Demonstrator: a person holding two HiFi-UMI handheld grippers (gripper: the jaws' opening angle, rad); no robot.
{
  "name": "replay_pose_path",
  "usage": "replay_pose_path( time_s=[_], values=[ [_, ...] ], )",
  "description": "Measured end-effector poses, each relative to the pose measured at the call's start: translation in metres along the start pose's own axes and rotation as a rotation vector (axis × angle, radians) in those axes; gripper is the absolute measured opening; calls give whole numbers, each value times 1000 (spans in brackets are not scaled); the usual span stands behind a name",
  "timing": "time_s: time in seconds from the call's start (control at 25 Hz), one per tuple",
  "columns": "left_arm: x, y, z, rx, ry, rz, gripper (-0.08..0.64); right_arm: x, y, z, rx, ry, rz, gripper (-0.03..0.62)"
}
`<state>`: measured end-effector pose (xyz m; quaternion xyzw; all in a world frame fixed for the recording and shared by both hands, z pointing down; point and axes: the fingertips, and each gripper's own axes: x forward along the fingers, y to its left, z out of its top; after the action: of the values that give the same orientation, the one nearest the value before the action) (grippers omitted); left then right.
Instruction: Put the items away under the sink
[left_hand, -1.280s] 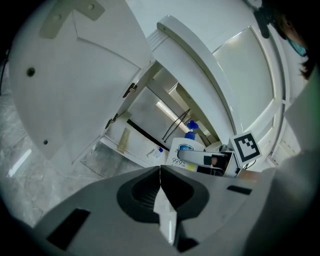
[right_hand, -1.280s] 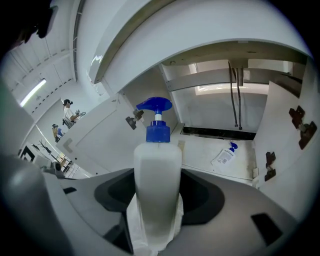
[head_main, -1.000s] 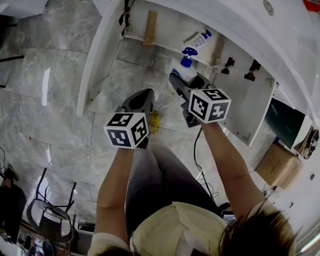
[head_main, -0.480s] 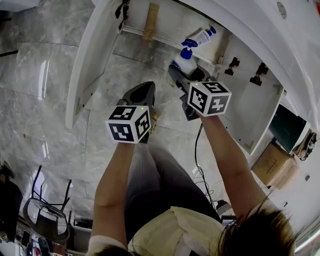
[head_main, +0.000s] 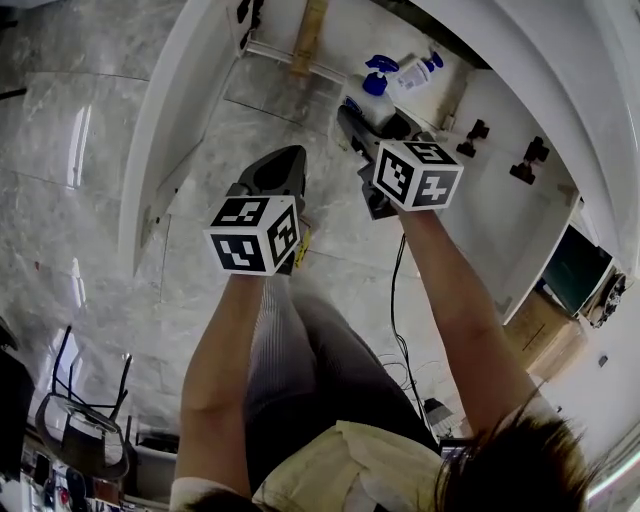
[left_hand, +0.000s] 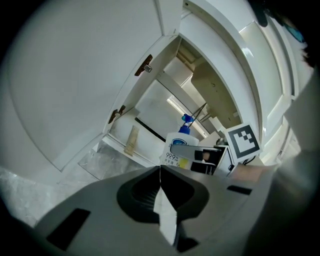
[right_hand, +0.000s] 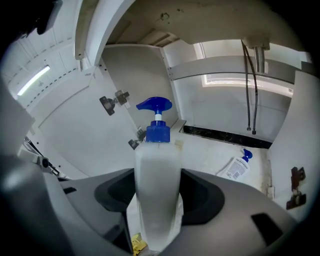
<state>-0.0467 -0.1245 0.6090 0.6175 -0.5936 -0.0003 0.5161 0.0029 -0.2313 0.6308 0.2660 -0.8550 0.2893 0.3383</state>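
My right gripper (right_hand: 157, 172) is shut on a white pump bottle (right_hand: 155, 150) with a blue head, held upright at the mouth of the open under-sink cabinet (right_hand: 215, 145). From the head view the right gripper (head_main: 365, 125) and the pump bottle (head_main: 372, 85) are at the cabinet's front edge. A second white bottle (right_hand: 235, 166) with a blue cap lies on its side on the cabinet floor, also visible as the lying bottle (head_main: 415, 72). My left gripper (left_hand: 160, 172) is shut with nothing in it and hangs over the floor, left of the right one, as the left gripper (head_main: 280, 165) shows.
A tan tube-like item (head_main: 308, 35) stands at the cabinet's back left. Both doors are open: the left door (head_main: 165, 150) and the right door (head_main: 520, 220). Two hoses (right_hand: 250, 85) hang from above. A black cable (head_main: 395, 290) and a small yellow thing (head_main: 300, 245) lie on the marble floor.
My right gripper has carried the pump bottle forward to the cabinet opening, close to the lying bottle. The left gripper has stayed shut and roughly level with it.
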Motion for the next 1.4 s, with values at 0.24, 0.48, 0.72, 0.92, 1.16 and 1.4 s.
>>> replay_pose_path(
  time_s=[0.24, 0.48, 0.72, 0.92, 1.16, 1.4],
  values=[
    [12, 15, -2, 16, 5, 17, 38, 25, -6, 2, -25, -17, -19, 275],
    [24, 23, 1, 26, -16, 10, 38, 47, -14, 4, -69, -37, -35, 275],
    [34, 32, 8, 47, -59, 23, 38, 71, -31, 10, -89, -62, -76, 275],
    [42, 39, 11, 81, -76, 27, 38, 88, -40, 19, -106, -93, -96, 275],
    [51, 45, 8, 99, -73, 20, 38, 109, -48, 29, -142, -118, -120, 275],
    [58, 49, 6, 110, -77, 23, 38, 121, -59, 37, -127, -148, -154, 275]
  ],
)
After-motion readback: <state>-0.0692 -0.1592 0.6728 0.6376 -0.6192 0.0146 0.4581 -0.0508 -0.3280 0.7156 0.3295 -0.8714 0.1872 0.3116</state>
